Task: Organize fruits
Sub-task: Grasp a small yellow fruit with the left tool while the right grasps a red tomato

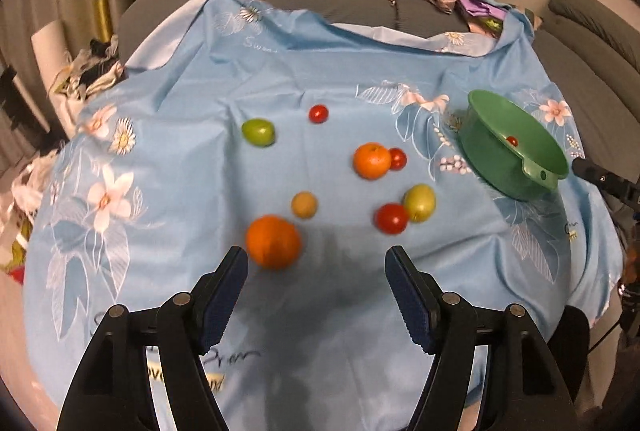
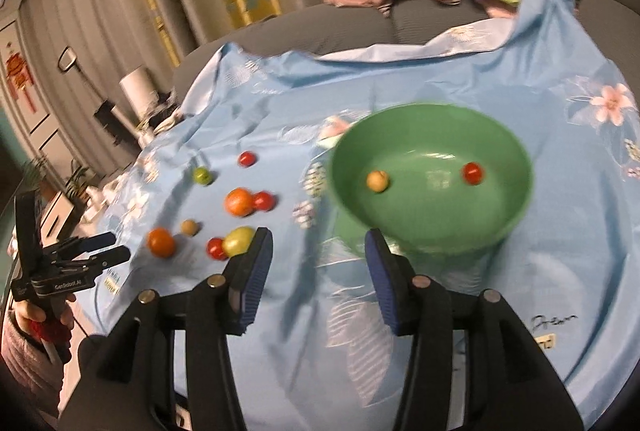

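Blue flowered cloth (image 1: 200,79) covered a grey sofa, with fruit scattered on it and a green bowl (image 1: 486,151) to the right.

Seen from the left wrist, the left gripper (image 1: 316,263) stood wide and empty above the near cloth, a large orange (image 1: 273,241) just beyond its left finger; farther off lay a tan fruit (image 1: 304,204), a second orange (image 1: 371,160) touching a red tomato (image 1: 398,158), a green fruit (image 1: 258,131), and another tomato (image 1: 391,218) against a yellow-green fruit (image 1: 419,202). Seen from the right wrist, the right gripper (image 2: 318,243) was also wide and empty, near the tilted bowl (image 2: 440,231), which held a tan fruit (image 2: 377,180) and a tomato (image 2: 472,173); the left gripper (image 2: 108,247) showed at far left.
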